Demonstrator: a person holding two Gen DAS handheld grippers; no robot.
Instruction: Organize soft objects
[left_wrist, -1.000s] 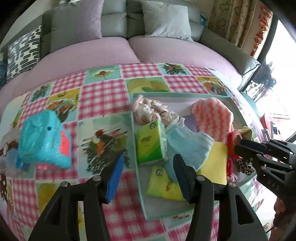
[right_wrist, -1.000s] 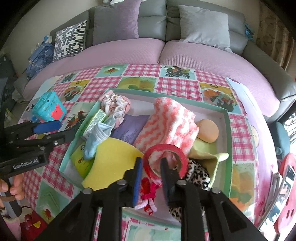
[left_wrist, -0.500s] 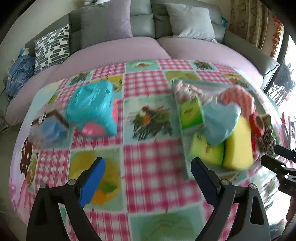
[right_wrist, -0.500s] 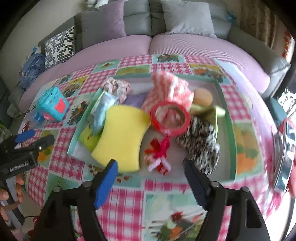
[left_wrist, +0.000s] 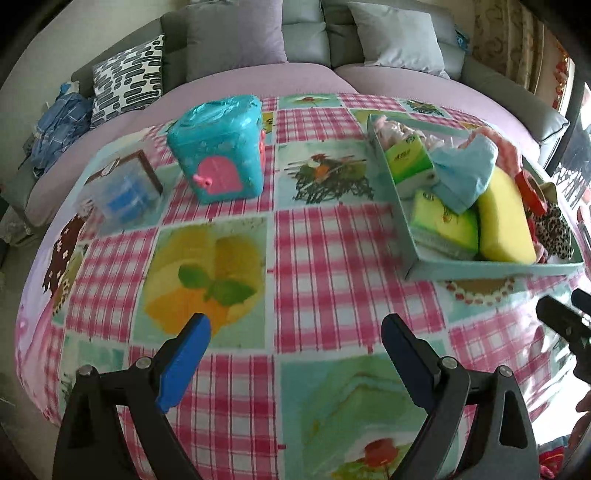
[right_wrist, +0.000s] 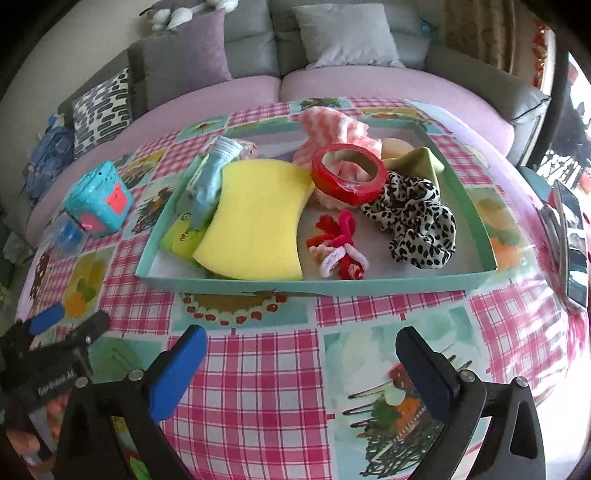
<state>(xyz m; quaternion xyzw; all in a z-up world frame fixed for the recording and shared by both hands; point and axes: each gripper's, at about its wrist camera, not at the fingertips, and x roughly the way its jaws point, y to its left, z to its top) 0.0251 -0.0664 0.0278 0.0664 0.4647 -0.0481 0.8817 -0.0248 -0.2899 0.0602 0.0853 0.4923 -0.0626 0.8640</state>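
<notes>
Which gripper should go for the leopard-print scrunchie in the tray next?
Right, probably. The right gripper, jaws opening and empty, faces the tray, with the leopard-print scrunchie just beyond. The left gripper sits off the tray's far side.

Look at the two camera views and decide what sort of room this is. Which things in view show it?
Most likely a home living room. A grey sofa with cushions curves behind a table covered by a pink checked cloth, and patterned curtains hang by a bright window.
</notes>
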